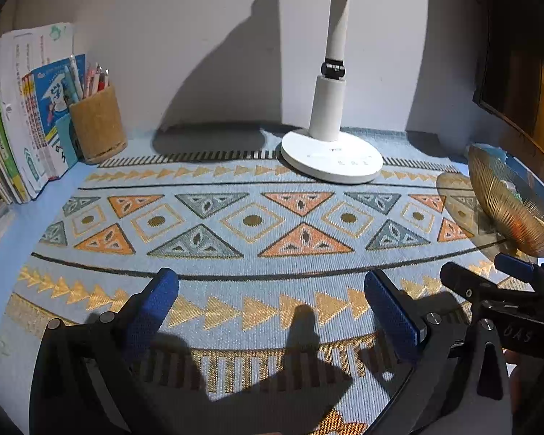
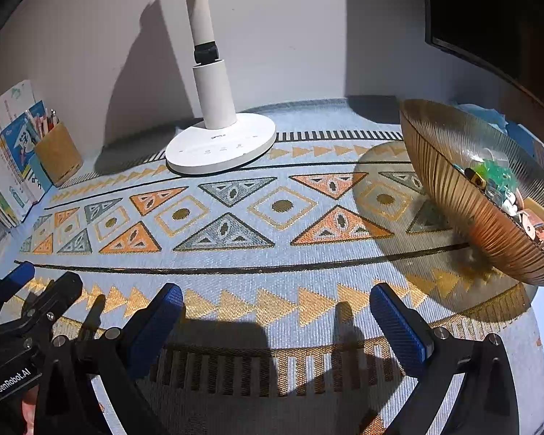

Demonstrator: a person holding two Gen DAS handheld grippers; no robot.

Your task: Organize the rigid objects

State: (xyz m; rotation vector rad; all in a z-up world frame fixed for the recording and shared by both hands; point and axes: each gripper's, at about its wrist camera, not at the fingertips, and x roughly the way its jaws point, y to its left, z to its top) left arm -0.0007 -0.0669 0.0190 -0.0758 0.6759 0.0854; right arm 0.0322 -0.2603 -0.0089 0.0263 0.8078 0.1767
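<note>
Two tools hang over the patterned cloth [image 2: 235,275] that covers our surface, both spread wide and holding nothing. Beyond them the white lamp [image 2: 219,137] stands on its round base near the back wall, with faint touch marks and a small logo on the base too small for us to read.

We judge the task's things to be the small rigid pieces heaped in the ribbed amber bowl [image 2: 464,195], which sits at the right edge of the surface. It lies ahead and to the right of our right tool [image 2: 276,320], near it, and well apart from our left tool [image 1: 272,308], so we judge the right hand the nearer one for a first reach. The bowl is round, so no long axis matters; its rim faces us at a tilt in the fisheye view.

At far left, books [image 1: 21,116] stand upright with printed spines we cannot read, and a cork cup [image 1: 98,123] of pens stands just beside them.

On the tool bodies we read "GenRobot.AI" and "DAS".
</note>
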